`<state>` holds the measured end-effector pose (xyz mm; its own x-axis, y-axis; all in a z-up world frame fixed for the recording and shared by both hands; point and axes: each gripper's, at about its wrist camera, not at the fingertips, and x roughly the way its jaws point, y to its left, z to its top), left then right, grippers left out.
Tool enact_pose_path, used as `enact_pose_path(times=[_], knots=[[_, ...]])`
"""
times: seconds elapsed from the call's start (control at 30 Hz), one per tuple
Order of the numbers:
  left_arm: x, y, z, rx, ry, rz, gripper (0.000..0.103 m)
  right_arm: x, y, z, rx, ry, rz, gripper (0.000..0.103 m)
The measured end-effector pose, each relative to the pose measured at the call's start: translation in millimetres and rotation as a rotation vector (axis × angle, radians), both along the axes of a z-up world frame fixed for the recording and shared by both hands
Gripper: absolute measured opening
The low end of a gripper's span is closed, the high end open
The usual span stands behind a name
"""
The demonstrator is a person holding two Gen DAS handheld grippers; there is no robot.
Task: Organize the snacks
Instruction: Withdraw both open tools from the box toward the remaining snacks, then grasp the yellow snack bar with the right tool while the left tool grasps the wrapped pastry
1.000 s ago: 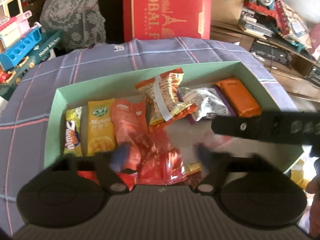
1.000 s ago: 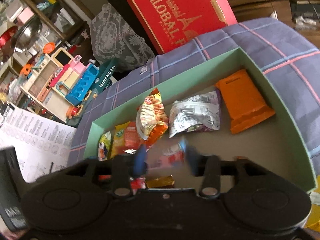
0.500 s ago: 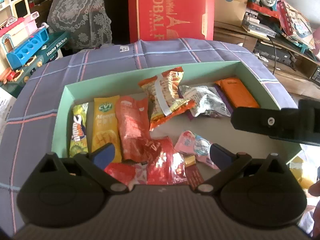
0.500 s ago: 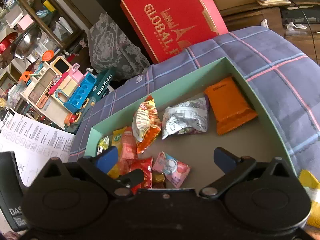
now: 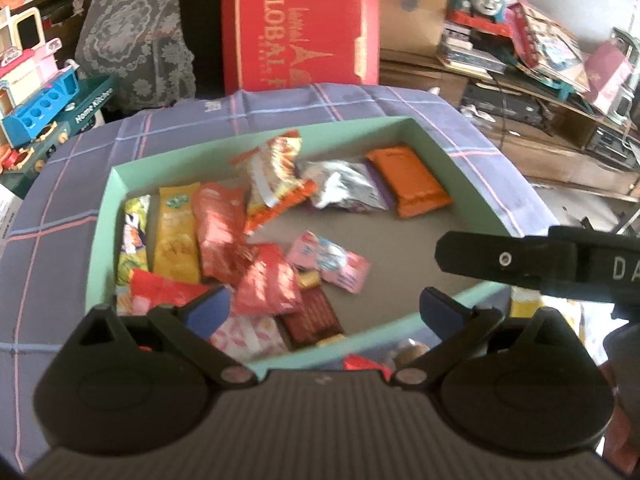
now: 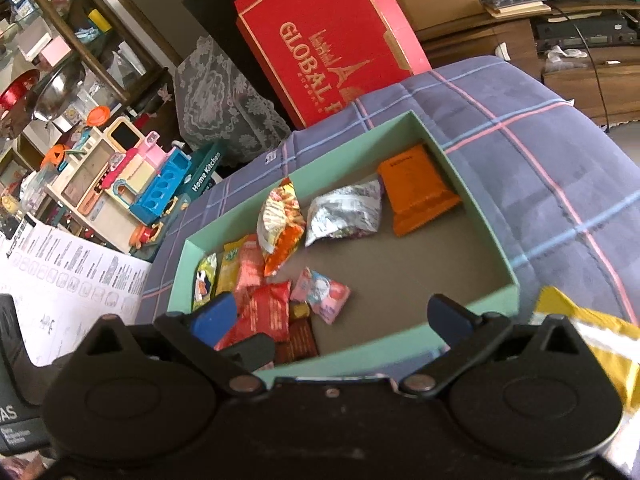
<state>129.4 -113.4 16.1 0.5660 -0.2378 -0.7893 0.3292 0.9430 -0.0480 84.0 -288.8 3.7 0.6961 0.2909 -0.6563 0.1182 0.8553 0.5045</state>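
A shallow green box (image 5: 448, 156) (image 6: 452, 160) lies on a plaid cloth and holds several snack packets. A pink packet (image 5: 330, 260) (image 6: 322, 290) lies loose near the middle, red packets (image 5: 268, 280) (image 6: 264, 314) beside it. An orange packet (image 5: 412, 182) (image 6: 416, 196) and a silver one (image 5: 344, 190) (image 6: 346, 212) lie at the far right. My left gripper (image 5: 322, 312) hangs open over the box's near edge, nothing between its fingers. Wide open too, my right gripper (image 6: 328, 316) hovers at the near rim and holds nothing. It shows as a black bar (image 5: 520, 260) in the left wrist view.
A red gift box (image 5: 300, 24) (image 6: 332, 40) leans behind the table. Toy kitchen sets (image 5: 36, 96) (image 6: 132, 176) stand at the left, cluttered shelves (image 5: 540, 64) at the right. A yellow packet (image 6: 588, 332) lies on the cloth outside the box's near right corner. A printed sheet (image 6: 68, 276) lies at left.
Both grippers opened over the box and let go of packets: the pink one now lies in the middle, a red one beside it. Both then drew back toward the near rim.
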Motion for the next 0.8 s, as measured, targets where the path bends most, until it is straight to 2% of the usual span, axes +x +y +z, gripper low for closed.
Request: enact_pose_path(times=[0.23,0.47,0.67,0.8], knots=[[-30.6,-16.1,-6.9,-0.009,0.024,-0.055,0.103,-33.9,-27.1,-5.7,-0.017,0.01,-0.015,0.103],[-52.0,-41.8,-28.2,0.013,0.069,-0.104,0.103,-60.6,-59.4,-21.9,-0.032,0.047,-0.049,0.103],[-66.4,-69.8,-51.1,0.014,0.146,-0.159,0.103,-74.4,-88.2,-29.7,-0.069,0.053,-0.072,0.103],[-73.2,-87.8,-63.5,0.049,0.169,-0.202,0.103,-73.4,-102.8,-35.1,-0.124,0.042,-0.061,0.102]])
